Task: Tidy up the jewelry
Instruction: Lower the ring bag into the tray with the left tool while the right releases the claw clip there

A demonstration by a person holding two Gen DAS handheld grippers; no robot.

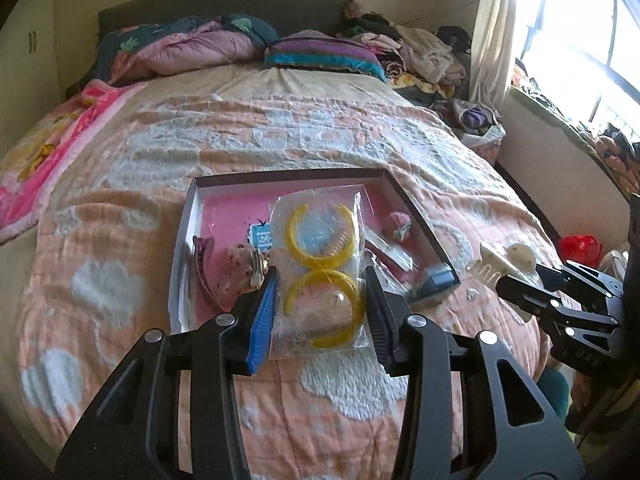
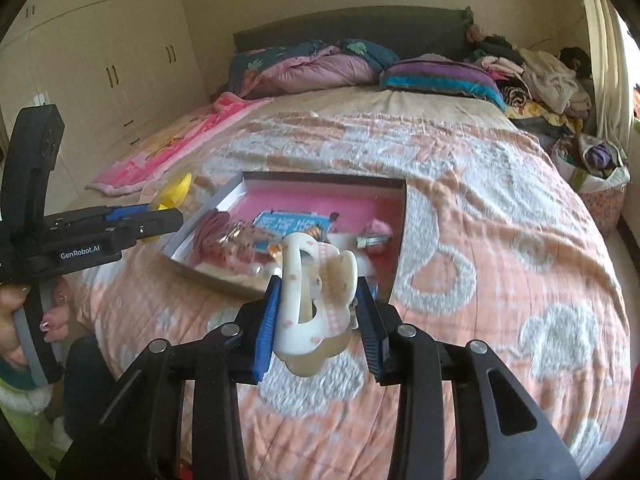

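Observation:
A shallow box (image 1: 192, 216) with a pink lining lies on the bed and holds hair clips, a scrunchie and small packets. My left gripper (image 1: 320, 296) is shut on a clear plastic bag of yellow bangles (image 1: 320, 264), held just above the box's near edge. My right gripper (image 2: 318, 312) is shut on a white claw hair clip (image 2: 316, 300), held above the quilt just in front of the box (image 2: 400, 224). The clip (image 1: 504, 260) and right gripper (image 1: 508, 284) also show at the right of the left wrist view.
The bed is covered by a peach quilt with white clouds (image 1: 280, 140). Pillows and piled clothes (image 1: 420, 56) lie at the headboard. A pink blanket (image 1: 48, 148) is at the left, wardrobes (image 2: 100, 60) beyond, a window (image 1: 576, 40) at the right.

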